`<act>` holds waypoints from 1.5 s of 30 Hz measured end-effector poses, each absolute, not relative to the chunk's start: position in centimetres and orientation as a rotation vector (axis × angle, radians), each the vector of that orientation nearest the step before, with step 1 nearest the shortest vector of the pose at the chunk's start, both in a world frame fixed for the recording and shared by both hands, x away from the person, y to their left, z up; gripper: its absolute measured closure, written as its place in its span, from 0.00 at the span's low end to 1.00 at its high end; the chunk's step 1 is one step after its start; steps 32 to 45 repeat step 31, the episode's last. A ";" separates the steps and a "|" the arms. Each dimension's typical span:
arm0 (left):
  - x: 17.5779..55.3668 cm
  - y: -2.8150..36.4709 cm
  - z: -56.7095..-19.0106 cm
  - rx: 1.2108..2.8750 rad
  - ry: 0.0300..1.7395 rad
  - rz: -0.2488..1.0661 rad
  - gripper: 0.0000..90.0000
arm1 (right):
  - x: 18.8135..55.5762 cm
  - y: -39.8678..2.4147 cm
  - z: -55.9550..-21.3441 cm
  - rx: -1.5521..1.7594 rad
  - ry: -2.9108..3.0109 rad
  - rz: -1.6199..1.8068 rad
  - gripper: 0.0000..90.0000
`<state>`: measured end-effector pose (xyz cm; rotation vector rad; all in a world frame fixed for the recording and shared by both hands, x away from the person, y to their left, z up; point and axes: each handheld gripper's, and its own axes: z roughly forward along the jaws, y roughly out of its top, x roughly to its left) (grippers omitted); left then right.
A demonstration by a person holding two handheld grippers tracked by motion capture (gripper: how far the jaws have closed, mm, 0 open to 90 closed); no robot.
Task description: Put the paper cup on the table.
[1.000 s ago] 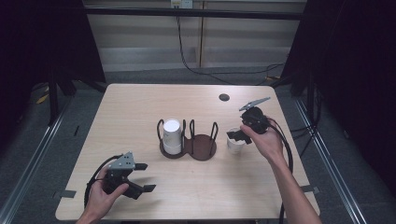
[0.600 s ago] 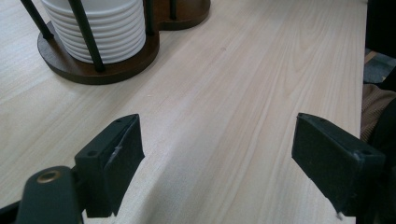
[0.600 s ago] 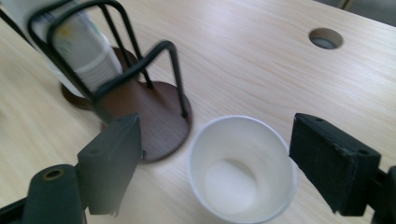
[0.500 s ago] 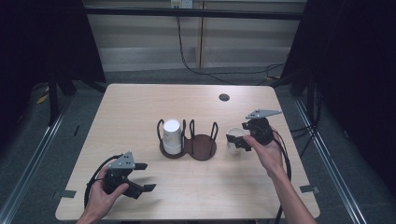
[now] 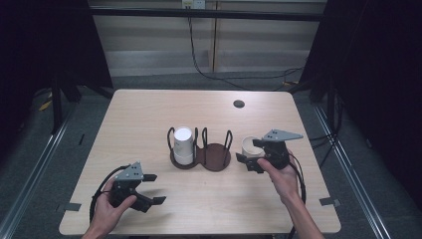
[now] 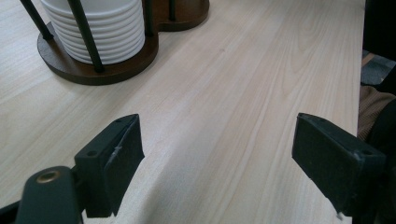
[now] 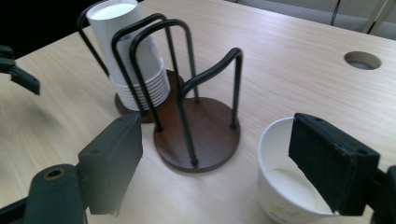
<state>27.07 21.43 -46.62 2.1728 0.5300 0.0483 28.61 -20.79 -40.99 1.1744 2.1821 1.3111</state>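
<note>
While the left gripper (image 5: 149, 189) rests wide open near the table's (image 5: 149, 114) front left corner, seemingly waiting, the right gripper (image 5: 251, 155) stands open around one rim of the upright paper cup (image 7: 289, 186), toward the right edge beside the brown two-place cup holder (image 5: 214, 158), probably to grip it.

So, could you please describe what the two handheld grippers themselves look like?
Both the left gripper and the right gripper are black, with two flat rectangular jaws, a grey three-cornered plate on top and a black cable trailing behind. The forearms are bare.
</note>
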 end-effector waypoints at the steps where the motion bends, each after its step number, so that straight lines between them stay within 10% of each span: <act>1: 27.1 21.4 -46.6 2.173 0.531 0.048 0.18 | 28.3 -20.6 -41.1 1.168 2.183 1.320 0.19; 45: 26.1 20.9 -46.5 2.135 0.547 0.035 0.18 | 24.8 -14.6 -46.7 1.086 2.230 1.491 0.20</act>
